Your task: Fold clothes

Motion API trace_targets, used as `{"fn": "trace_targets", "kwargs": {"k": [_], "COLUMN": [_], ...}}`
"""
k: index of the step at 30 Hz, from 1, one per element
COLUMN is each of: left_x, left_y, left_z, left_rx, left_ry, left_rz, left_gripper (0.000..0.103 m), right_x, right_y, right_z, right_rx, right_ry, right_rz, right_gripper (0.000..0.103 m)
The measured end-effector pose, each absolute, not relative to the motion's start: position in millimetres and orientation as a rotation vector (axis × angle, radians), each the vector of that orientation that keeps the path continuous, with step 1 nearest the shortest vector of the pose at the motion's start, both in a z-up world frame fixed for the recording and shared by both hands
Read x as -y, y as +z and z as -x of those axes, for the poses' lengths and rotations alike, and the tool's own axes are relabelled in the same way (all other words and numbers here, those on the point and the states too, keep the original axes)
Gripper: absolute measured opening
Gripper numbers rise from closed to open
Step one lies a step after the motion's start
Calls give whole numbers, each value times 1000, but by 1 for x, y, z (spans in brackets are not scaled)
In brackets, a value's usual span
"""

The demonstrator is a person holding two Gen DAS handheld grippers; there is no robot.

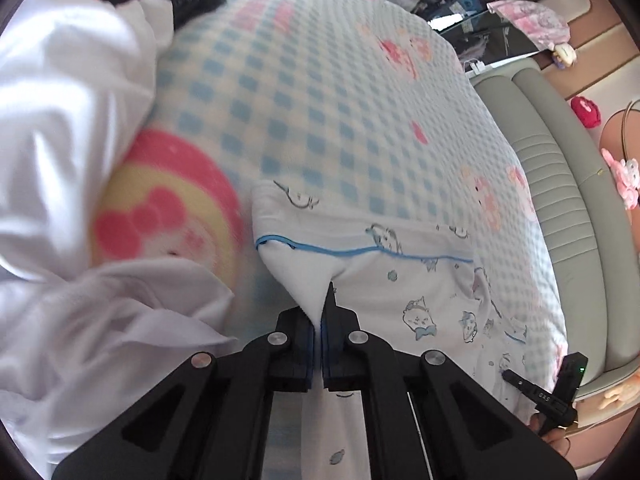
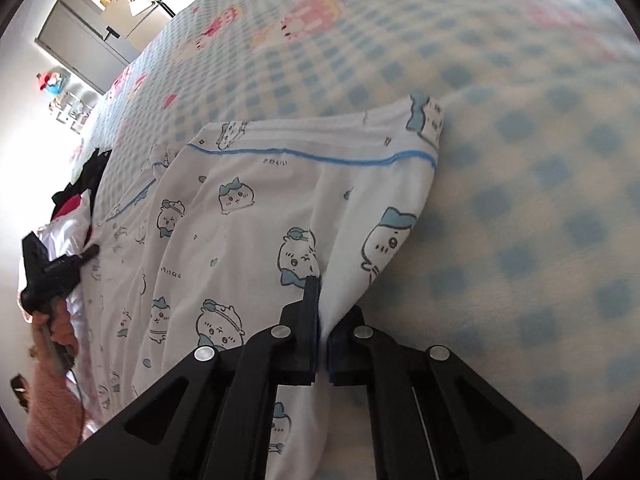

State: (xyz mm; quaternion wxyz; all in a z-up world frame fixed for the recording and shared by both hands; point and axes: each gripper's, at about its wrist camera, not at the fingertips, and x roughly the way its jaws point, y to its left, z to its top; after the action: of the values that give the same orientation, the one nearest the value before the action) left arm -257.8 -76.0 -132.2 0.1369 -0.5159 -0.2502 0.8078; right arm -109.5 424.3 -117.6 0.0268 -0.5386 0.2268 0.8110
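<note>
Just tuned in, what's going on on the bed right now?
A person is folding a white cartoon-print garment with blue piping on a blue-checked blanket. The left gripper and the right gripper are each shut on a pinch of its fabric, at opposite sides of the piece. The garment lies mostly spread on the blanket, bunched up where it is pinched. A pile of white clothes waits beside it.

Home bedroom, bed under a checked cartoon blanket (image 1: 320,92), padded bed frame (image 1: 560,184), plush toys (image 2: 52,80)
</note>
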Motion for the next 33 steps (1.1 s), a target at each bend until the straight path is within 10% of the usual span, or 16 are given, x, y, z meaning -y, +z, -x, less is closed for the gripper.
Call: {"fn": "trace_targets", "kwargs": {"k": [8,13,22,33], "left_x": [90,116,85,74], "left_y": [-163,-134,-147,-151], "left_z": [263,269,309,310], "left_rx": [731,796,655,574], "left_ry": [2203,2308,2281,2222], "left_rz": [1638,1486,1581,1591], "left_gripper": [9,55,53,52], "right_x": [-431,-442,-392,-272], "right_y": [-121,-89,-24,-76], "right_z": [102,92,148,277], "right_rx": [-622,-616,-618,-419], "right_ry": [2470,2523,2814,2765], "right_rz": [1686,1625,1668,2020], "right_gripper": [1,9,23,36]}}
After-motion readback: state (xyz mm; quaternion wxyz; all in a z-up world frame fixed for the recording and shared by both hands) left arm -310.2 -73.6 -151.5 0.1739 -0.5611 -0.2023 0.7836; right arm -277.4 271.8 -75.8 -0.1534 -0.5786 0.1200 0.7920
